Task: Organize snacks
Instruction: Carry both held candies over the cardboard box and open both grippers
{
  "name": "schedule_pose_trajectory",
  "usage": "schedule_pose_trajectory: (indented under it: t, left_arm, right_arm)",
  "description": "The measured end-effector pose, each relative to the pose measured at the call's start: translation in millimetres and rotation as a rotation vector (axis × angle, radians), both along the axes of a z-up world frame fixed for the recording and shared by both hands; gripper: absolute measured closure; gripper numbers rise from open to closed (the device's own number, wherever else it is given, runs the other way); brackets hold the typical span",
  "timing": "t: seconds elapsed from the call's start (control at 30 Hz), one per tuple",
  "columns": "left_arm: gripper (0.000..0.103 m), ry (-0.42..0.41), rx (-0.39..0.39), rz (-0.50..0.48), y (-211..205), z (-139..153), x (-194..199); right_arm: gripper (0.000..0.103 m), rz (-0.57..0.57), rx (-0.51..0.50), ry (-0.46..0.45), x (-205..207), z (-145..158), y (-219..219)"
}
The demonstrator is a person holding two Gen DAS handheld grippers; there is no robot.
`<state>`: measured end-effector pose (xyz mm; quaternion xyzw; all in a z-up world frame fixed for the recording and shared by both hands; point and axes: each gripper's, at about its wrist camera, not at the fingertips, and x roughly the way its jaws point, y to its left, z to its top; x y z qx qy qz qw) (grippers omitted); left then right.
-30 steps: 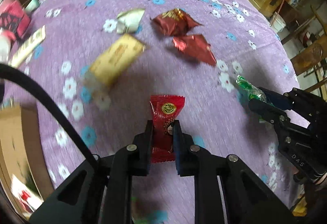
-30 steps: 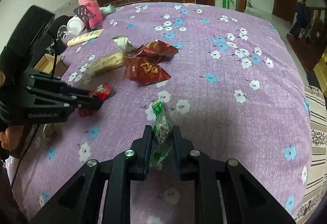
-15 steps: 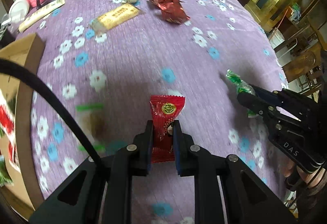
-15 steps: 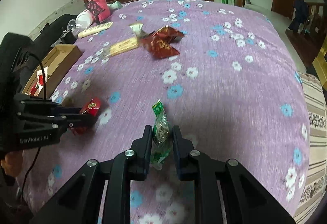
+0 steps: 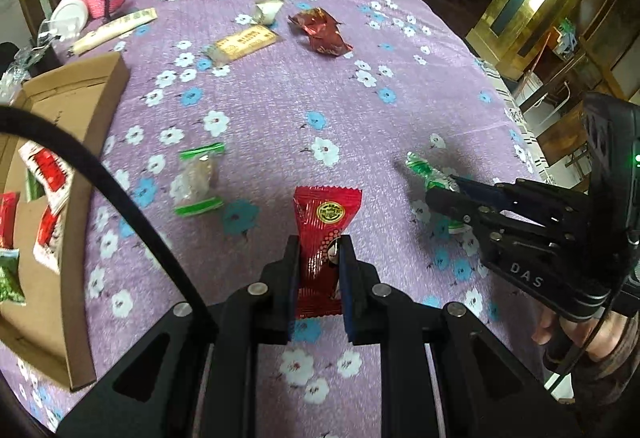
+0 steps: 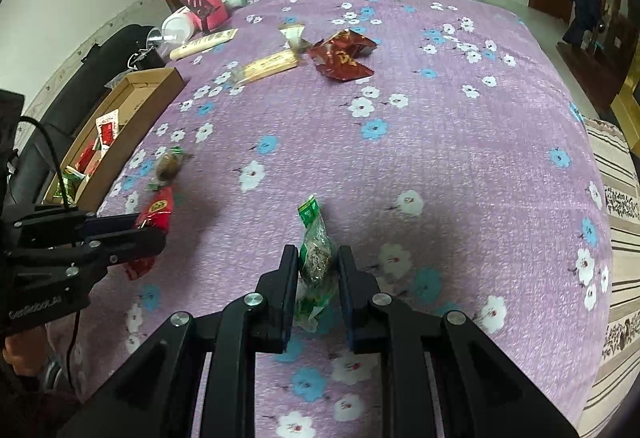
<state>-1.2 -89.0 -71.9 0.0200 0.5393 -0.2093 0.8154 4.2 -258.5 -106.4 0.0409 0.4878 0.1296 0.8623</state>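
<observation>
Left wrist view: my left hand-held gripper (image 5: 319, 254) pinches a glossy red sachet (image 5: 325, 238) with a gold round seal, held above the purple flowered table (image 5: 280, 110); a green-ended clear-wrapped sweet (image 5: 196, 180) lies just beyond, near the cardboard box (image 5: 80, 142). Right wrist view: my right hand-held gripper (image 6: 318, 270) is clamped on a green-tipped clear packet (image 6: 316, 258) of brownish filling, raised over the table.

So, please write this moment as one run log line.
left gripper: shut on red snack packet | right gripper: shut on green snack packet | cardboard box: holds snacks | cloth: four snacks loose
</observation>
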Motion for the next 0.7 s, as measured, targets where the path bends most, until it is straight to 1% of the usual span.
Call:
schedule_pose_trajectory:
  t: [0.2, 0.33, 0.43, 0.5, 0.63, 0.7]
  left_arm:
    - [0.084, -0.022, 0.001, 0.026, 21, 6, -6]
    - [0.084, -0.038, -0.012, 0.078, 48, 14, -2]
    - [0.084, -0.054, -0.017, 0.147, 80, 20, 6]
    - [0.084, -0.063, -0.007, 0.212, 109, 22, 14]
    - [0.083, -0.042, 0.015, 0.344, 169, 18, 31]
    - [0.083, -0.031, 0.034, 0.407, 196, 14, 39]
  right_arm:
    - [0.084, 0.026, 0.008, 0.001, -1, 6, 23]
    - [0.085, 0.088, 0.029, -0.014, 6, 18, 57]
    - [0.085, 0.161, 0.041, -0.032, 18, 28, 94]
    - [0.085, 0.21, 0.054, -0.044, 28, 34, 121]
    - [0.083, 0.32, 0.09, -0.065, 50, 45, 187]
    - [0.083, 0.351, 0.103, -0.067, 60, 46, 211]
